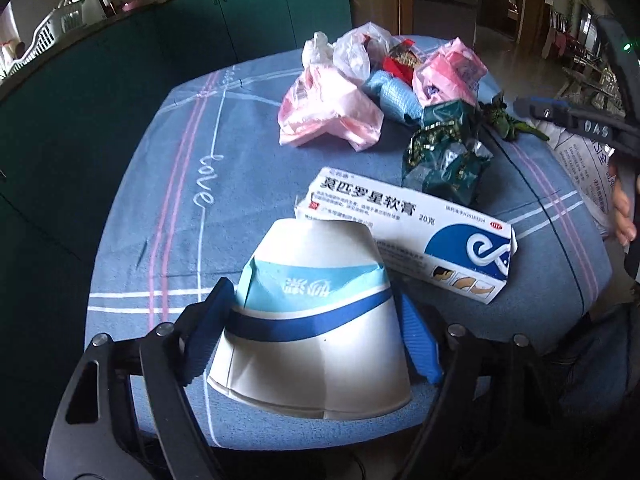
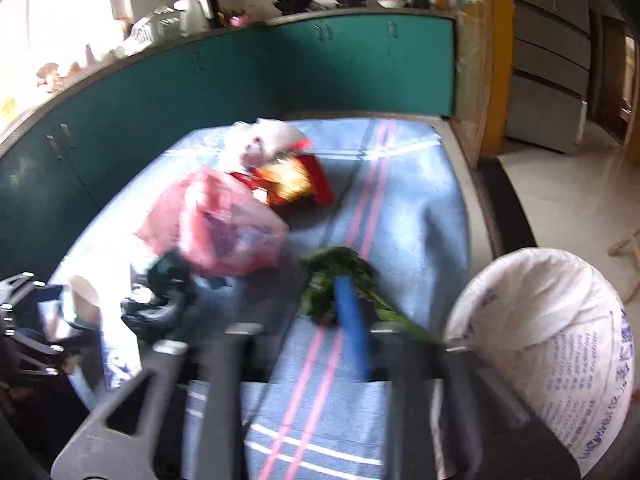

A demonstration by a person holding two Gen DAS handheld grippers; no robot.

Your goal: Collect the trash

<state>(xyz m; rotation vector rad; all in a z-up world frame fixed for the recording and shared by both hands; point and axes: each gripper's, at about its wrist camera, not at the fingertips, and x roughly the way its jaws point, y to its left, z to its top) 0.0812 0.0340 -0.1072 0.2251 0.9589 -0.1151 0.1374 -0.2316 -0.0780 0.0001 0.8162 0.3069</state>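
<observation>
My left gripper (image 1: 316, 320) is shut on a crushed white and blue paper cup (image 1: 316, 336) at the near edge of the table. A white and blue ointment box (image 1: 404, 232) lies just behind the cup. Further back lie a green foil wrapper (image 1: 444, 156), pink plastic bags (image 1: 328, 112), a blue cloth (image 1: 392, 96) and a red snack wrapper (image 1: 400, 64). My right gripper (image 2: 344, 292) is shut on wilted green leaves (image 2: 340, 268) over the table, next to an open white woven sack (image 2: 560, 320). The right wrist view is blurred.
The table wears a blue cloth (image 1: 180, 184) with pink and white stripes. Teal kitchen cabinets (image 2: 240, 80) run behind it. The sack stands off the table's right edge. A tiled floor (image 2: 568, 200) lies to the right.
</observation>
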